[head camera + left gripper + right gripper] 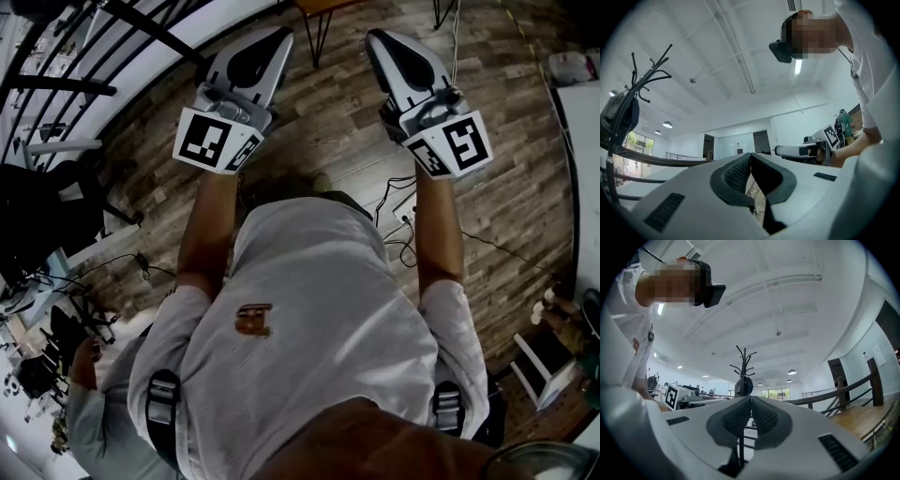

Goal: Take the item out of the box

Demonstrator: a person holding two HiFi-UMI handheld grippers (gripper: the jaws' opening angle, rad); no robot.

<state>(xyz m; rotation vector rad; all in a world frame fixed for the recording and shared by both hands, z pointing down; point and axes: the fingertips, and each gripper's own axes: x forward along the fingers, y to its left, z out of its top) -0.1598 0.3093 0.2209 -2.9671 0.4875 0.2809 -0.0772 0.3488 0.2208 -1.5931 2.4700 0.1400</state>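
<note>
No box and no item appear in any view. In the head view a person in a white shirt holds both grippers out in front, above a wooden floor point(506, 169). My left gripper point(284, 36) is shut, its dark pads meeting tip to tip point(751, 155) with nothing between them. My right gripper point(373, 37) is shut too, its pads point(751, 398) together and empty. Both gripper views look up at the ceiling. The two grippers are side by side and apart; each sees the other's marker cube point(831, 134) point(671, 396).
A dark railing point(112, 56) runs along the upper left. Cables point(398, 202) lie on the floor ahead. A white stool point(539, 366) stands at the lower right, a hairpin-leg table point(319, 19) at the top. A coat rack point(743, 376) stands ahead of the right gripper.
</note>
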